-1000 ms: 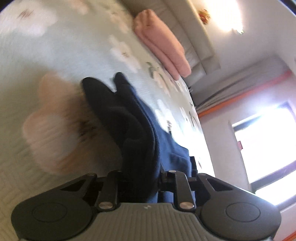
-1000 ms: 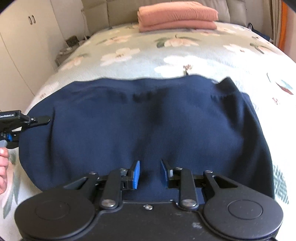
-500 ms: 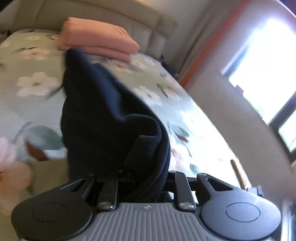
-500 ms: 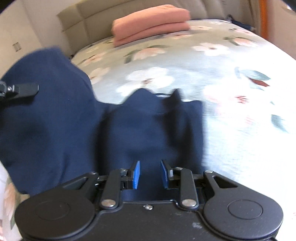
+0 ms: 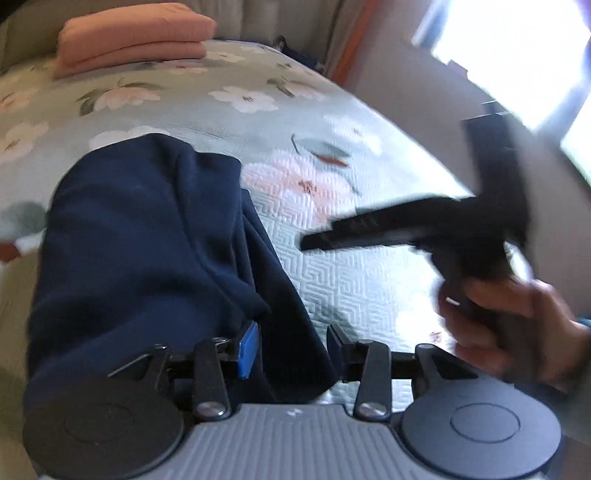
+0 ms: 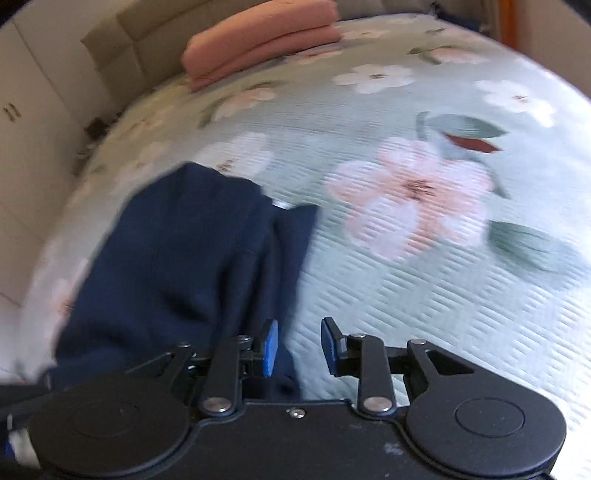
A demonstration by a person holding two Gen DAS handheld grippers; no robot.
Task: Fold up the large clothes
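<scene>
A navy garment lies folded in a narrow bundle on the floral quilt. My left gripper hovers at its near edge. Its jaws are opening, and loose navy cloth lies between the blue pads without being pinched. In the right wrist view the garment is left of centre. My right gripper is at its right edge, jaws opening, with mostly bare quilt between the pads and only the cloth's edge by the left pad. The left wrist view also shows the right gripper, blurred, in a person's hand.
A folded pink stack rests near the padded headboard. A bright window is on the right beyond the bed's edge. Pale cupboards stand along the left.
The left gripper carried one side of the navy garment across to the right and laid it over the rest, then let go. The right gripper slid right to the garment's edge. Both jaws widened.
</scene>
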